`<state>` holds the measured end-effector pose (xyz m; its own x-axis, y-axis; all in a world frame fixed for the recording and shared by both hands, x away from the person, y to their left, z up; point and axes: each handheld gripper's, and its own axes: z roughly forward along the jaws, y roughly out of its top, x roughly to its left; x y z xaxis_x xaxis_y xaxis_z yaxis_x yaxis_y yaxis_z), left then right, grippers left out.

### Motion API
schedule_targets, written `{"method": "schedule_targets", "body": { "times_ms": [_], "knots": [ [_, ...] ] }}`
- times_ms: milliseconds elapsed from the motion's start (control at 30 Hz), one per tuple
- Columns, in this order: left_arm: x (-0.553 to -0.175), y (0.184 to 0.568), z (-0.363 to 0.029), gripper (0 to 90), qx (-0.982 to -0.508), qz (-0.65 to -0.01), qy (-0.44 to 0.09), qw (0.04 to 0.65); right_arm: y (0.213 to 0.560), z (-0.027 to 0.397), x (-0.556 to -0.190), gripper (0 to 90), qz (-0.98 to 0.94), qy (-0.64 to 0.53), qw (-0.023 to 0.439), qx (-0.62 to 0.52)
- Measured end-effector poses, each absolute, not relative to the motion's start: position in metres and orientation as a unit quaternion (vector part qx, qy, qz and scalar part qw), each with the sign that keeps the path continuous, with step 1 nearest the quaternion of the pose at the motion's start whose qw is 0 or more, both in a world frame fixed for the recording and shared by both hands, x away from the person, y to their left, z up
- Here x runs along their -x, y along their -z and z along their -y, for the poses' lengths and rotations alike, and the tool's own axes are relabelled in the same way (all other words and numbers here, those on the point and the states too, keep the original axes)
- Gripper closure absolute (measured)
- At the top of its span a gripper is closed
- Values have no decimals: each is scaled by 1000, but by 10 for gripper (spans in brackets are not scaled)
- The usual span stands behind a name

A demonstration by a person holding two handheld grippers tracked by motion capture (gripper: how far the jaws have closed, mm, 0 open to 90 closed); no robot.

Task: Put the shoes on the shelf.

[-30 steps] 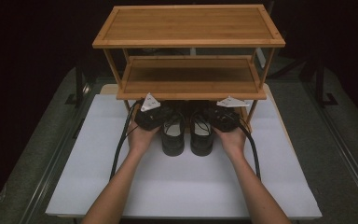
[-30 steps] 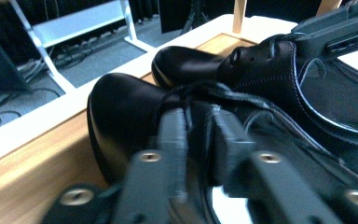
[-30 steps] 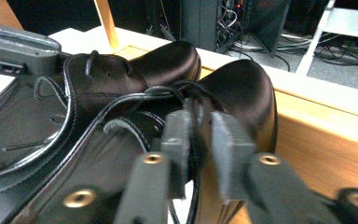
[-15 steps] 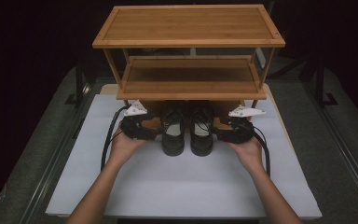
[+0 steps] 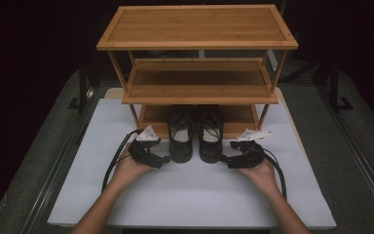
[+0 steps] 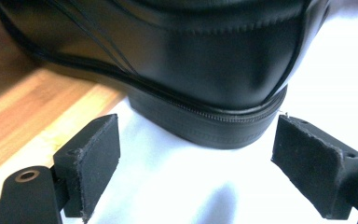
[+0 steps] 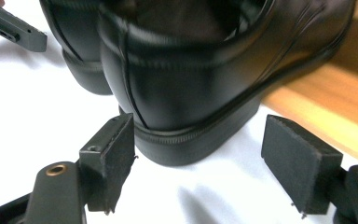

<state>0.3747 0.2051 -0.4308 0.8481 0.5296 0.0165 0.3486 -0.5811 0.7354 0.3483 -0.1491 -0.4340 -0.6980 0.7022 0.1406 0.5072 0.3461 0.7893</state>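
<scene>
Resting spot: your two black shoes, the left shoe (image 5: pixel 181 139) and the right shoe (image 5: pixel 210 138), stand side by side, toes on the rack's lowest board, heels out on the white sheet.
Shoe surface: smooth, glossy black leather with fine stitched seams, laces on top, and a ribbed, matte rubber heel under a rounded back.
Left tool: your left gripper (image 5: pixel 163 160) sits just beside the left shoe's heel; its jaws have just been opening and stand wide, pads clear of the leather, the heel ahead of them rather than pinched.
Right tool: your right gripper (image 5: pixel 225 161) mirrors it at the right shoe's heel; its jaws have also just been opening, one pad (image 7: pixel 114 156) very near the heel edge, the other well off it, nothing gripped.
Pads: flat, black, foam-like blocks with rough-cut edges.
Rack: a three-tier wooden rack (image 5: pixel 197 44), warm bamboo grain, flat rimmed shelves on slim posts.
Sheet: a plain white sheet (image 5: pixel 195 195), smooth and rectangular, under everything.
Table: a dark grey table (image 5: pixel 341 161) around the sheet.
</scene>
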Motion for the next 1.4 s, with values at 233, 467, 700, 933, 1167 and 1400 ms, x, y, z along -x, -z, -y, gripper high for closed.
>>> {"method": "schedule_targets", "body": {
  "times_ms": [233,467,700,933,1167,1400],
  "knots": [
    [-379,444,-193,147,-890,-237,-103,375,450,134,-355,251,-830,-419,95,-357],
    [-378,451,-183,160,-896,-227,-104,367,454,124,-356,242,-831,-420,93,-353],
    [-374,451,-175,167,-895,-231,-121,361,455,120,-353,239,-829,-416,107,-358],
    [-373,448,-171,169,-897,-235,-127,352,455,114,-349,240,-824,-414,125,-366],
    [-374,442,-173,170,-891,-237,-127,365,452,114,-351,244,-825,-412,118,-368],
    [-380,431,-177,169,-886,-241,-107,382,442,119,-356,244,-819,-425,103,-371]
  ]
}}
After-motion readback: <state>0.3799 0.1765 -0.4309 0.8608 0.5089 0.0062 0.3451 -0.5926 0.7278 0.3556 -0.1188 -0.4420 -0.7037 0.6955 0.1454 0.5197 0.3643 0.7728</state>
